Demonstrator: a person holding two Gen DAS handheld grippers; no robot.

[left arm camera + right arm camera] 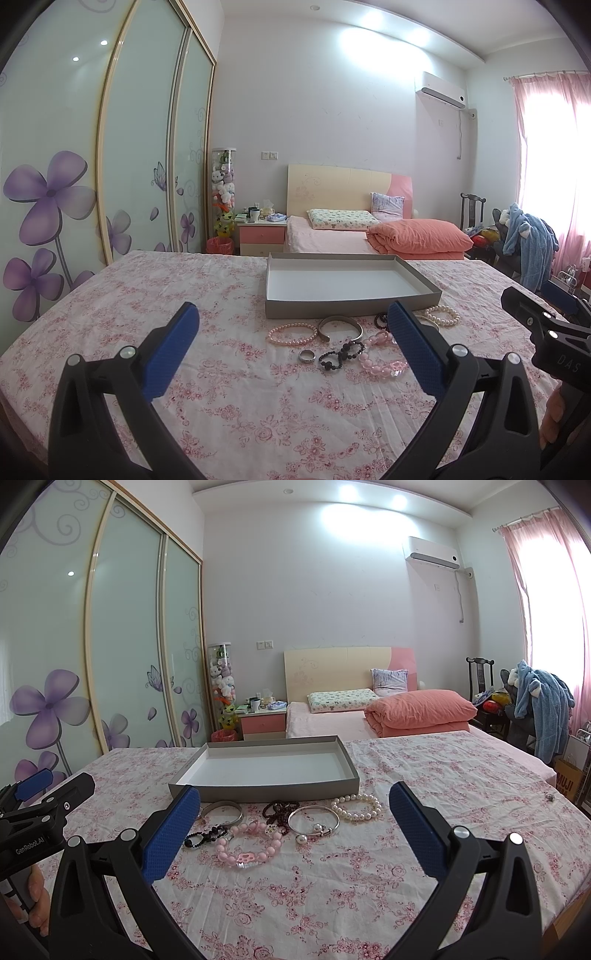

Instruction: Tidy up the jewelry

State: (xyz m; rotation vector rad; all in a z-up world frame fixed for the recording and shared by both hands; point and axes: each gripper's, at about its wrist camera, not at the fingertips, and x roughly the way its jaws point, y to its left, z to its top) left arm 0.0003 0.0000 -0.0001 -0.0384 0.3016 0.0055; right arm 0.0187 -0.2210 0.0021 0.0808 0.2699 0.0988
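A shallow grey box (347,305) (266,789) with a white floor lies empty on the flowered cloth. In front of it is a cluster of jewelry: a pink pearl bracelet (291,334), a metal cuff bangle (339,326) (221,810), a silver ring (307,356), a black bead bracelet (338,356) (205,837), a chunky pink bead bracelet (382,363) (249,851), a dark bead string (280,810), a silver bangle with ball charms (314,821) and a white pearl bracelet (443,316) (356,806). My left gripper (293,345) and right gripper (295,827) hover open just short of the cluster, holding nothing.
The flowered cloth (221,369) covers a table. Behind it are a bed with an orange quilt (417,236), a pink nightstand (260,232), sliding wardrobe doors (144,147) at left and a chair with blue clothing (539,709) at right. A small metal piece (550,796) lies far right.
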